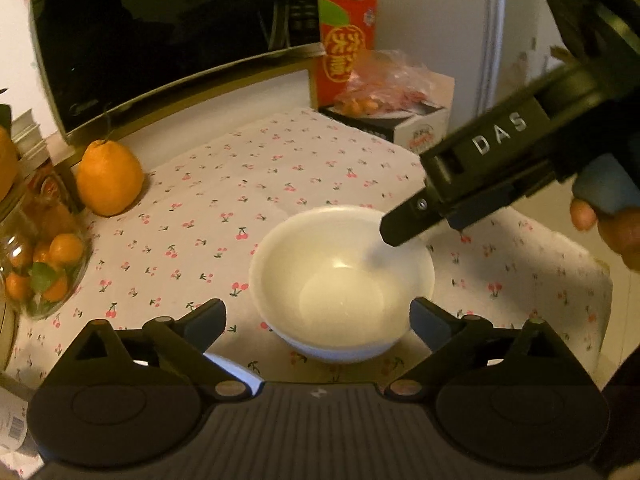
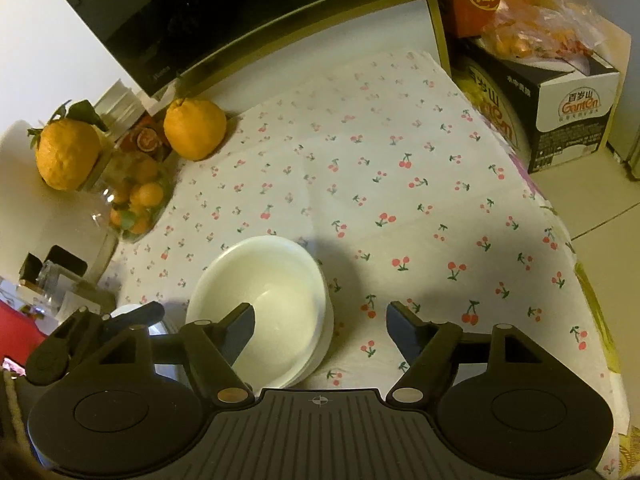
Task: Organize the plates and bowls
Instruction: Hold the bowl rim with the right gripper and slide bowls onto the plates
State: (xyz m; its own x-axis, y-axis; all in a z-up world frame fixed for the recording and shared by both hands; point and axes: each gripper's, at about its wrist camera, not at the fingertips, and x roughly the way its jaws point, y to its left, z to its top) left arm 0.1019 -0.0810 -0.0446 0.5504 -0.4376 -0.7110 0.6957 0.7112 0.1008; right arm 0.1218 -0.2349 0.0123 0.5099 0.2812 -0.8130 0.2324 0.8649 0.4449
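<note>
Both claws, the left gripper (image 1: 318, 322) and right gripper (image 2: 320, 330), gape wide and empty around the stacked bowls (image 2: 260, 308), likely fragile, slippery ceramic, best pinched at the rim.

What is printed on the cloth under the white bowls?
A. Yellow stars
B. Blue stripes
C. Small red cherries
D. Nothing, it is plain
C: the cloth under the stacked bowls is white and dotted all over with small red cherries on green stems, as both views show.
</note>
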